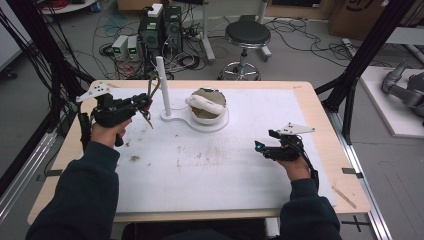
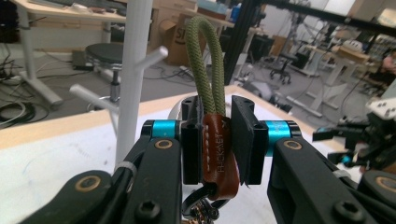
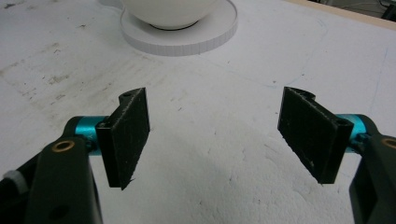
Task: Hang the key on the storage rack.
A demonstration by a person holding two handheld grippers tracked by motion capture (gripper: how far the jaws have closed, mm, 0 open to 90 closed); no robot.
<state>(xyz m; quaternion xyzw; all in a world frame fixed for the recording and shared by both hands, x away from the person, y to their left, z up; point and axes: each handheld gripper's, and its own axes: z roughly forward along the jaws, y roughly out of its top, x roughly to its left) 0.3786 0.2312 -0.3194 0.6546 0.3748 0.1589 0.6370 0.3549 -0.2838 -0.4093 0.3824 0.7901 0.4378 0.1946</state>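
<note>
My left gripper (image 1: pixel 146 104) is shut on a keychain's brown leather tab (image 2: pixel 218 154). Its olive-green cord loop (image 2: pixel 204 60) sticks up above the jaws, and metal rings (image 1: pixel 147 119) dangle below. It hovers just left of a white peg stand (image 1: pixel 162 85) with short side pegs (image 2: pixel 150 57). Beside the stand, a bowl (image 1: pixel 207 107) sits on the stand's round white base (image 1: pixel 220 123) and has a white object (image 1: pixel 204 103) in it. My right gripper (image 1: pixel 260 147) rests open over the white mat at the right, nothing between its pads (image 3: pixel 128 135).
A white mat (image 1: pixel 200 170) covers the wooden table (image 1: pixel 327 130). Beyond the far edge stand a black stool (image 1: pixel 246 37), computer boxes (image 1: pixel 160 30) and cables on the floor. Black frame posts (image 1: pixel 360 60) stand at both sides.
</note>
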